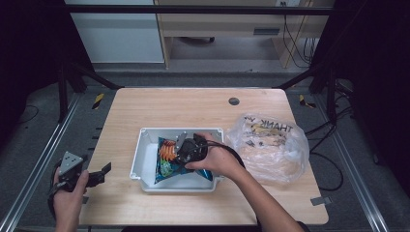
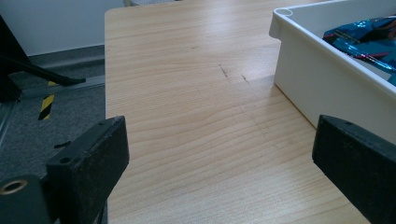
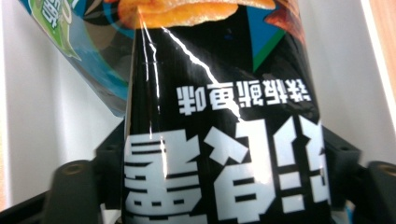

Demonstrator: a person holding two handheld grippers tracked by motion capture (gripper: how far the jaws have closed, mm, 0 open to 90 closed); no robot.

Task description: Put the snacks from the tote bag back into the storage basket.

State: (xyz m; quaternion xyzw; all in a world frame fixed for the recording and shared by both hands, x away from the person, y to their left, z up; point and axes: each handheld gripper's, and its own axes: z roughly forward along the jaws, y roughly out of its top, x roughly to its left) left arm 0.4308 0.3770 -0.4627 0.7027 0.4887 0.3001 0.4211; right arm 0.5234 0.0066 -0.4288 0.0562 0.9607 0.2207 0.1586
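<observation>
The right gripper [image 1: 189,151] is down in the white bin [image 1: 140,159], and the snack bag [image 3: 219,140] lies between its 2 jaws. I cannot tell if the pads press on the bag or stand just off it. The bag rests in the bin on another bag [image 1: 167,159] (blue and orange). The left gripper [image 1: 96,176] waits at the table [image 2: 187,116] edge, jaws spread and empty. The risk, I think: the glossy film may cling to a pad when the gripper rises, so the bag lifts out again, or slides over the rim.
</observation>
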